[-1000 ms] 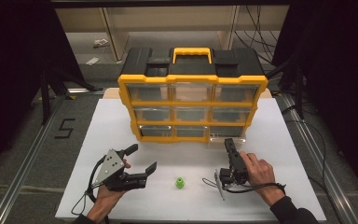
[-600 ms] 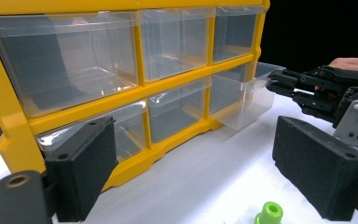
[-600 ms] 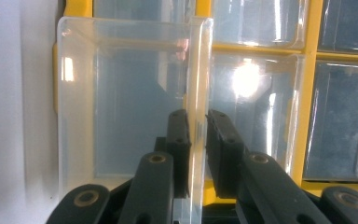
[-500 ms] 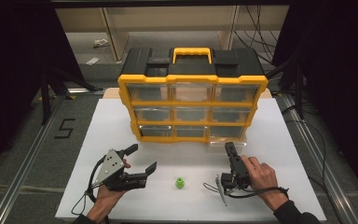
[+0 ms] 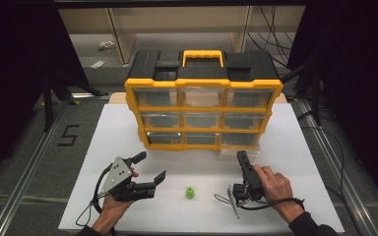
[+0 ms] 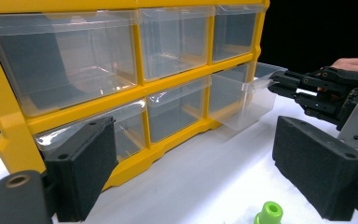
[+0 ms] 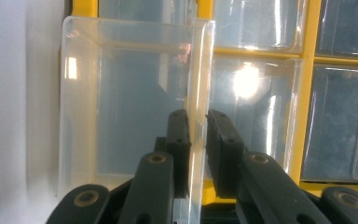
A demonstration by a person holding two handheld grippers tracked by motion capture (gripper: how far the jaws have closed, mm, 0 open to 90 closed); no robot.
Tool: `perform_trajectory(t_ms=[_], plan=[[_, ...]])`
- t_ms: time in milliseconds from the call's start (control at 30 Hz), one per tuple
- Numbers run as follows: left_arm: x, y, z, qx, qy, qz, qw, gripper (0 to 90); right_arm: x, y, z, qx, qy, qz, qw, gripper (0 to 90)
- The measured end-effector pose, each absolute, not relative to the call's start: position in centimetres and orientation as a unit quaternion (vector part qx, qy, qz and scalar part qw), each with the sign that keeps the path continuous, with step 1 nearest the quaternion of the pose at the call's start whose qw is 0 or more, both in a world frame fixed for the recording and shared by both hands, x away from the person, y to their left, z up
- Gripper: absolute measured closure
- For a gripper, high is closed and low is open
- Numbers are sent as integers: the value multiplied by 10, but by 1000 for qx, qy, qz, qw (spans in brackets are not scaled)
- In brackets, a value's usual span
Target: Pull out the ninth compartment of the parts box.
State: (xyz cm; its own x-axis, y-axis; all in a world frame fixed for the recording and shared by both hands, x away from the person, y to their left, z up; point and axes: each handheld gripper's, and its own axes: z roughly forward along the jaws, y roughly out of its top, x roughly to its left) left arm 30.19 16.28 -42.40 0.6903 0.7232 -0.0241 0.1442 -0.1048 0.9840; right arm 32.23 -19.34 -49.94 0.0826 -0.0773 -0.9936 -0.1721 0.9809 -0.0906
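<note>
The clear drawer (image 7: 130,98) at the bottom right of the yellow cabinet (image 5: 203,86) stands partly pulled out over the white tabletop (image 5: 305,162). The right gripper (image 7: 196,126) has its fingers (image 7: 179,140) closed on the drawer's front wall, one inside and one outside. The left gripper (image 5: 150,169) rests low near the tabletop's front left, its fingers (image 6: 86,163) wide open and holding nothing. A small green piece (image 5: 190,192) stands on the tabletop between the two grippers, apart from both.
</note>
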Motion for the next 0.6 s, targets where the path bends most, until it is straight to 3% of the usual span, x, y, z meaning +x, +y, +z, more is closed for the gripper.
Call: perform_trajectory(t_ms=[600], plan=[[302, 163, -424, 701, 309, 244, 594, 134, 301, -198, -497, -97, 683, 42, 723, 804]])
